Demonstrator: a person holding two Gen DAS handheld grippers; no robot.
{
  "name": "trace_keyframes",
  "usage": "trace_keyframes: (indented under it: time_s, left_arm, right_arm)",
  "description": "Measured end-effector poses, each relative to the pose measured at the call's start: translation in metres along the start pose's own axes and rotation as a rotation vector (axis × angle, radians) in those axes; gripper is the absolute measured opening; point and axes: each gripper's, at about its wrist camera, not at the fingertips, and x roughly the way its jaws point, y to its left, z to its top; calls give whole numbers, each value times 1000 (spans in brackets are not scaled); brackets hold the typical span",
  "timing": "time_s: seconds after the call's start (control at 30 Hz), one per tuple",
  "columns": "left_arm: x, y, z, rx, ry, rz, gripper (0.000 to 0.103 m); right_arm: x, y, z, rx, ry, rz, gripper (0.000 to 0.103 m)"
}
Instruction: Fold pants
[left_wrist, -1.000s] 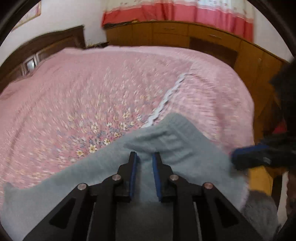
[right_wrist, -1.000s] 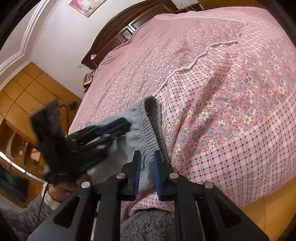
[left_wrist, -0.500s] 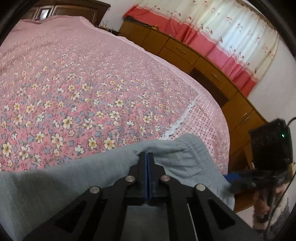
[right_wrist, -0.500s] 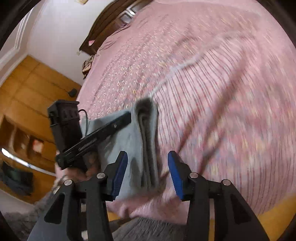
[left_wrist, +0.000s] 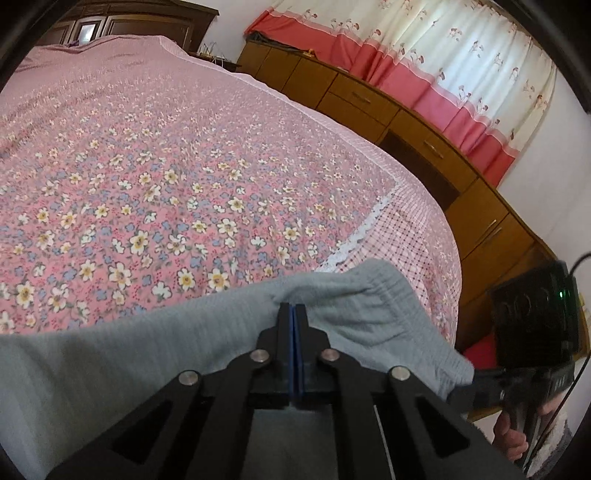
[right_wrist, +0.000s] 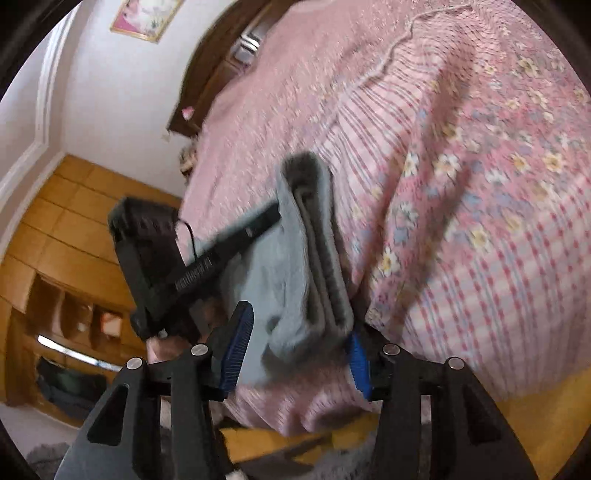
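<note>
At the corner of the bed (left_wrist: 184, 184), the grey pants (left_wrist: 184, 350) lie on the floral bedspread (right_wrist: 480, 184), with the elastic waistband (right_wrist: 325, 258) doubled over near the bed's edge.

Left gripper (left_wrist: 294, 310): the jaws are clenched on a pinch of pants fabric just inside the waistband, and the cloth puckers around the tips.

Right gripper (right_wrist: 295, 343): the jaws are opening. The stacked waistband layers sit between them, but the blue pads (right_wrist: 236, 343) stand clear of the cloth on the left side, so nothing is grasped.

Probable faults from this state:
- The right jaws may close on only some of the stacked layers, because the bundle is thick; the fold would then split when lifted.
- The left pinch is shallow. A sideways pull may slip it free.
- The waistband end overhangs the bed's edge and may slide off if released.
</note>
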Motion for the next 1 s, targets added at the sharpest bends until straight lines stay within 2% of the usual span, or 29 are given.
trace_keyframes:
  time_s: [0.03, 0.07, 0.13, 0.17, 0.23, 0.3, 0.33, 0.37, 0.47, 0.5, 0.53, 0.6, 0.77, 0.83, 0.9, 1.0]
  left_arm:
    - [-2, -1, -1, 1, 4, 7, 3]
    - [-3, -2, -1, 1, 8, 11, 3]
    - [-10, -4, -1, 7, 22, 31, 3]
    - [-16, -5, -1, 10, 27, 47, 3]
    - [-40, -6, -2, 43, 15, 89, 13]
    - [-69, 5, -3, 91, -37, 155, 22]
    - [-84, 17, -1, 96, -60, 208, 23]
    - [-94, 35, 3, 76, -44, 265, 23]
    - [-101, 92, 8, -27, 18, 336, 19]
    - [-98, 111, 7, -60, 50, 334, 4]
    - [-96, 126, 5, -96, 62, 308, 3]
    - [-107, 137, 3, -157, 30, 231, 3]
    - [-150, 116, -22, -110, -61, 242, 6]
    - [-149, 111, -29, -98, -42, 218, 7]
    - [-135, 119, -34, -110, -24, 241, 6]
    - [-126, 140, -34, -211, -38, 181, 5]
  right_arm:
    - [-1, -1, 0, 2, -13, 14, 47]
    - [-2, -3, 0, 9, -29, 10, 35]
    - [-7, -9, -2, 23, -64, -28, 23]
    - [-8, -11, -3, 21, -74, -21, 23]
    - [-11, -11, -7, -5, -90, -21, 22]
    - [-15, -5, -9, -54, -106, -35, 21]
    - [-16, -2, -10, -78, -110, -50, 21]
    - [-15, 1, -12, -88, -113, -60, 21]
    - [-11, 3, -12, -82, -123, -67, 21]
    - [-9, 4, -12, -75, -118, -69, 21]
    - [-6, 4, -11, -71, -112, -72, 21]
    - [0, 6, -7, -60, -102, -79, 21]
    - [2, 6, -7, -64, -102, -86, 21]
    - [3, 1, -5, -62, -104, -91, 21]
    - [4, 3, -6, -71, -107, -107, 21]
    - [4, 14, -8, -90, -100, -154, 21]
